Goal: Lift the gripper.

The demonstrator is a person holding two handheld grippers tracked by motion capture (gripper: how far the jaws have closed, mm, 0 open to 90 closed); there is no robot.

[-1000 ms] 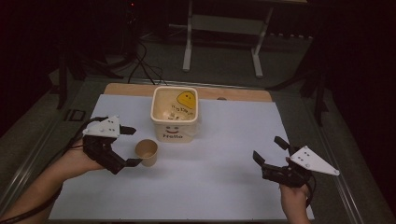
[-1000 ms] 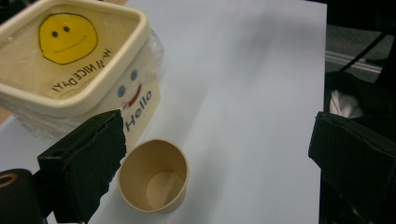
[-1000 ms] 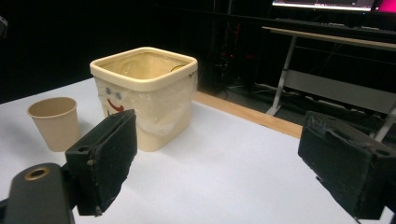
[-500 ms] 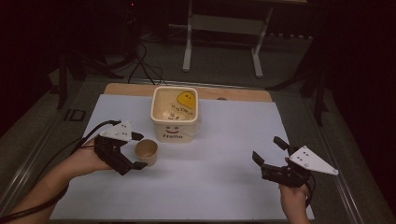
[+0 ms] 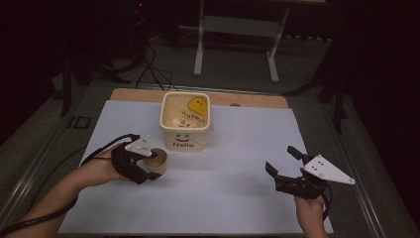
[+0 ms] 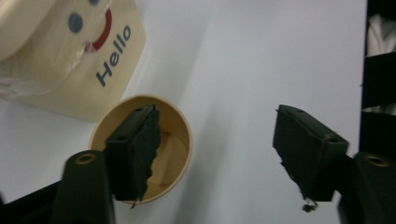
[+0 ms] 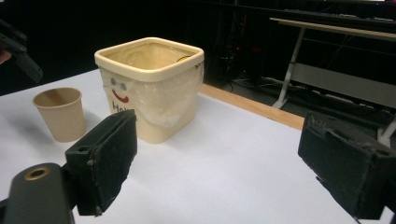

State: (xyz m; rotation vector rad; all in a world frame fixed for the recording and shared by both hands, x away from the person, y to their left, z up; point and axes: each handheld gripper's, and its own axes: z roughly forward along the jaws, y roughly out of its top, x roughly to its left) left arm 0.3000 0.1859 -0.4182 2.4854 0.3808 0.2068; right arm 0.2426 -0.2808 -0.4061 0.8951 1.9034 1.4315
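Two sets of tongs: left tongs (image 5: pixel 150 167) at the paper cup (image 5: pixel 157 160), right tongs (image 5: pixel 282 166) well apart from it, toward the near right of the surface (image 5: pixel 237 198)
Just changed: over the last second the left tongs have travelled in from the cup's left and closed the gap; they now stand over its rim, where a second ago they were only beside it
Left tongs state: apart; in the left gripper view one pad (image 6: pixel 133 156) hangs over the cup (image 6: pixel 173 144) mouth and the other sits well off to the side over bare white, so nothing is clamped yet
Right tongs state: apart and idle, unmoved across the three moments, holding nothing; the right gripper view looks past them (image 7: pixel 219 168) toward the cup (image 7: pixel 60 113)
Meaning for the work: my reading is that the approach is done and a pinch on the cup wall comes next, likely one pad inside and one outside
Paper cup: upright, just in front of the cream tub (image 5: pixel 185 121), near its left corner, apart from it by a sliver; looks empty
Cream tub: square, open-topped, printed with a smiley and "Hello"; a thin clear liner (image 7: pixel 175 100) drapes its rim, a yellow shape (image 5: pixel 197 104) shows inside; whether anything else lies within I cannot tell
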